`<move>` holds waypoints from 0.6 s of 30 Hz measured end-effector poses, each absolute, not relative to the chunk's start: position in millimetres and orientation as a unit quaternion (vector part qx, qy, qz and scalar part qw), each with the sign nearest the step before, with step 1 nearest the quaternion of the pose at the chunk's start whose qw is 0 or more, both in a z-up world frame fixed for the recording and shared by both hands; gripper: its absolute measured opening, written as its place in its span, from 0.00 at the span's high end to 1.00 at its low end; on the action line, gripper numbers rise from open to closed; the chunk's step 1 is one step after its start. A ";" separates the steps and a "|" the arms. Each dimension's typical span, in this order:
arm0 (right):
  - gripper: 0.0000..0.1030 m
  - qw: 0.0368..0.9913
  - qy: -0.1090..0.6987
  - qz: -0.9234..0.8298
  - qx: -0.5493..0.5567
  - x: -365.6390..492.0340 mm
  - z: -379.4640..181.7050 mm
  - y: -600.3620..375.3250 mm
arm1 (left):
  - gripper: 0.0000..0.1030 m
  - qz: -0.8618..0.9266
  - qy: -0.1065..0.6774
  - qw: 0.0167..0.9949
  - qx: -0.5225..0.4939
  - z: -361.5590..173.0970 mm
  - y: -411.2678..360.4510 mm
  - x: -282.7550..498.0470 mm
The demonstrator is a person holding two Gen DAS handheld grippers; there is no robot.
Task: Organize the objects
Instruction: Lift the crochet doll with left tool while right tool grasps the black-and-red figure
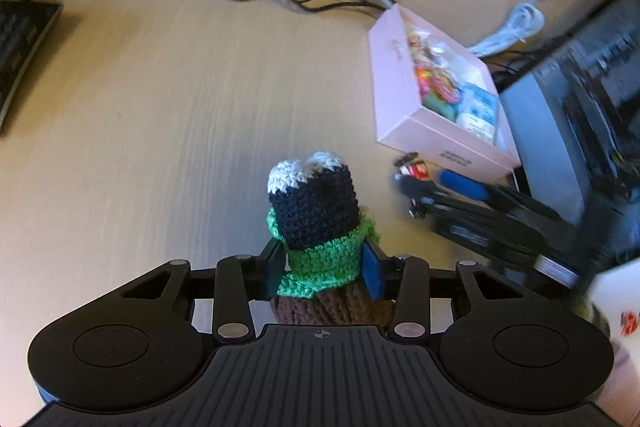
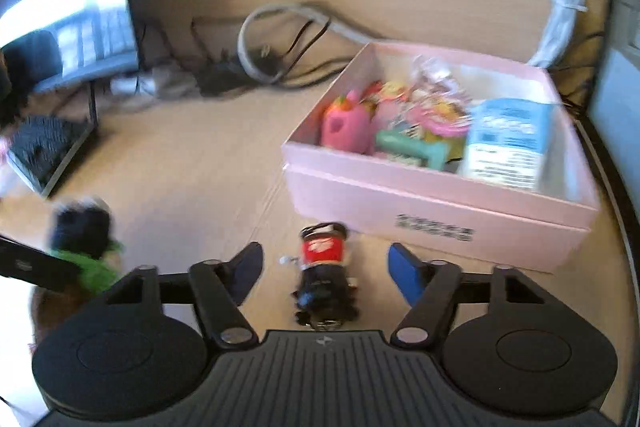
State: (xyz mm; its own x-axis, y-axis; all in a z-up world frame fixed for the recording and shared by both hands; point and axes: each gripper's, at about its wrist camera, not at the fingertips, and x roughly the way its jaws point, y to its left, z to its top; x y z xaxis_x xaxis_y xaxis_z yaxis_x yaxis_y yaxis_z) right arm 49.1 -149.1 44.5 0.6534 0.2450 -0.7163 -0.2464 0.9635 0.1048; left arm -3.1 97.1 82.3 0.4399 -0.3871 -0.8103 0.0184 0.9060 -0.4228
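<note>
Your left gripper [image 1: 325, 263] pinches the soft, squashy crochet toy [image 1: 316, 211] at its green scarf; your right gripper [image 2: 322, 267] gapes wide around the small figurine [image 2: 323, 267], empty: take its stiff middle.

Crocheted toy [image 1: 316, 223] – black, white-tipped, green-collared, brown below; pink box [image 2: 436, 203]; red-and-black figurine [image 2: 324, 267]; wood-grain desk [image 1: 180, 107].
</note>
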 end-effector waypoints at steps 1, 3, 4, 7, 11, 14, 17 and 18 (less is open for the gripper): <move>0.46 0.907 0.399 0.136 -0.014 50.9 39.9 -143.0 | 0.57 -0.126 0.511 0.834 -0.167 86.3 94.7 -6.8; 0.56 0.901 0.412 0.135 -0.031 51.2 32.9 -135.9 | 0.57 -0.132 0.503 0.842 -0.141 93.2 87.2 -13.1; 0.64 0.898 0.417 0.134 -0.034 49.1 32.4 -134.8 | 0.57 -0.135 0.499 0.847 -0.125 96.2 82.8 -16.4; 0.66 0.898 0.419 0.133 -0.030 35.9 37.9 -136.6 | 0.57 -0.152 0.485 0.858 -0.077 103.2 69.7 -25.6; 0.66 0.905 0.402 0.133 -0.039 7.4 60.3 -142.1 | 0.57 -0.187 0.479 0.856 -0.054 107.5 57.7 -32.9; 0.66 0.911 0.389 0.127 -0.038 -13.7 79.8 -149.7 | 0.57 -0.220 0.479 0.847 -0.065 109.4 50.3 -32.3; 0.66 0.919 0.376 0.111 -0.028 -33.7 100.6 -161.5 | 0.57 -0.254 0.479 0.834 -0.104 115.6 43.6 -22.0; 0.66 0.922 0.371 0.105 -0.024 -39.0 106.6 -165.5 | 0.57 -0.264 0.476 0.831 -0.115 119.8 39.7 -15.7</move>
State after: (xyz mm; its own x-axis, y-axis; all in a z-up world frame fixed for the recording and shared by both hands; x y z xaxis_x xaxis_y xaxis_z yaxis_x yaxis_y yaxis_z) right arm -39.0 -165.5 106.6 0.7031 0.1764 -0.6888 -0.2120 0.9767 0.0336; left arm -15.7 39.7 119.8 0.4075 -0.5477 -0.7307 0.3286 0.8345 -0.4423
